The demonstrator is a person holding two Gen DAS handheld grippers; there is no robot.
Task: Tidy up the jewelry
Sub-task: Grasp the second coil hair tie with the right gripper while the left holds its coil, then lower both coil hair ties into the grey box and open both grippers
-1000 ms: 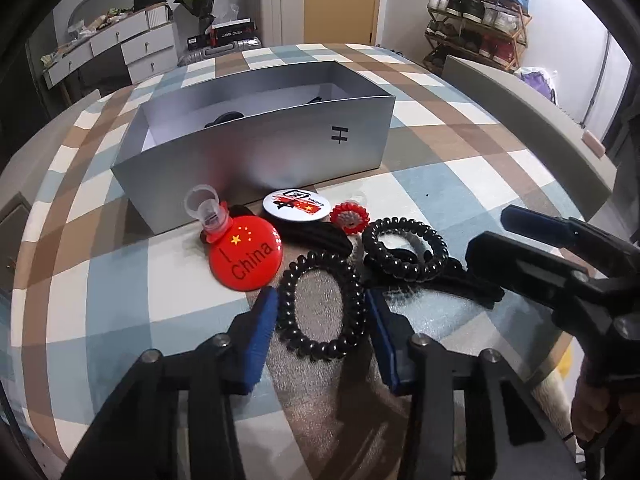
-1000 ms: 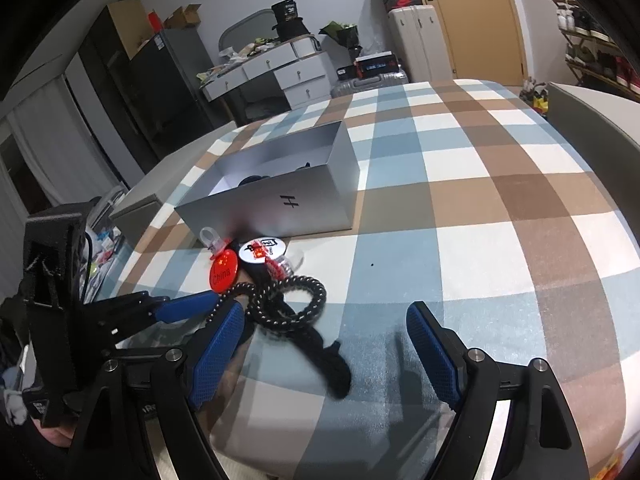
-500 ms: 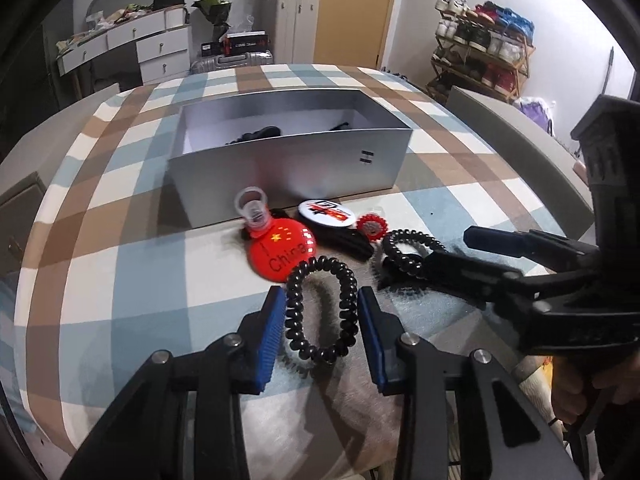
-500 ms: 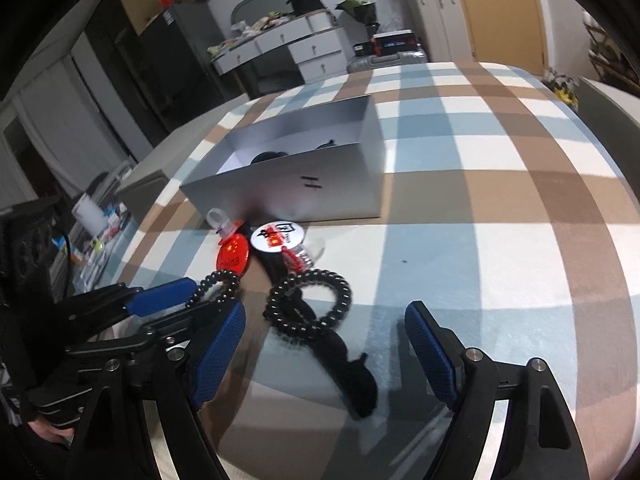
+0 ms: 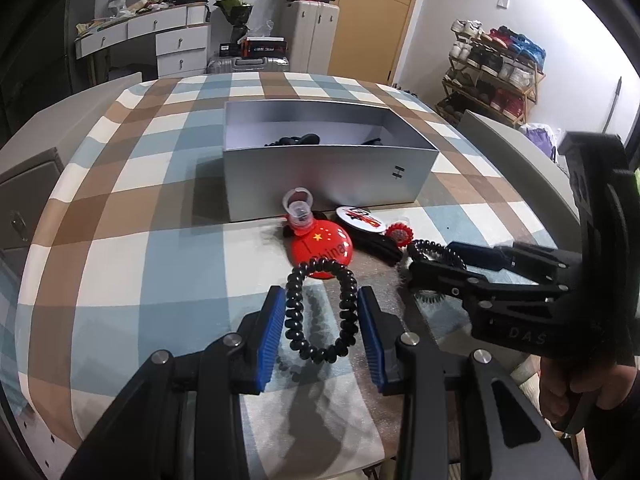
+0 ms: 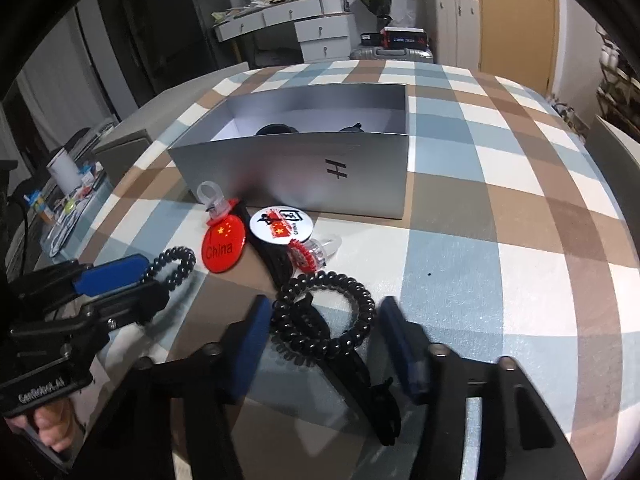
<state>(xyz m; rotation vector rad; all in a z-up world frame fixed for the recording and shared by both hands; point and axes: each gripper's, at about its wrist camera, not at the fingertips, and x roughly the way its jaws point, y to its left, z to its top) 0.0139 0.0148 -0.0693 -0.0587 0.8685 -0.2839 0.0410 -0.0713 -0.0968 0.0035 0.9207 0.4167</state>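
R jaws narrower round coil tie (image 6: pixel 325 317)

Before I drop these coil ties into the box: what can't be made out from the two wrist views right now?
- Box contents: in both views the silver box's front wall hides all but the tops of dark items.
- Right gripper's grip: its pads are motion-blurred in its own view, so contact with the coil hair tie is unclear.
- Black hair clip: partly covered by that tie.

Silver box (image 5: pixel 320 172); black coil ties (image 5: pixel 320 312); plaid cloth (image 5: pixel 120 240).
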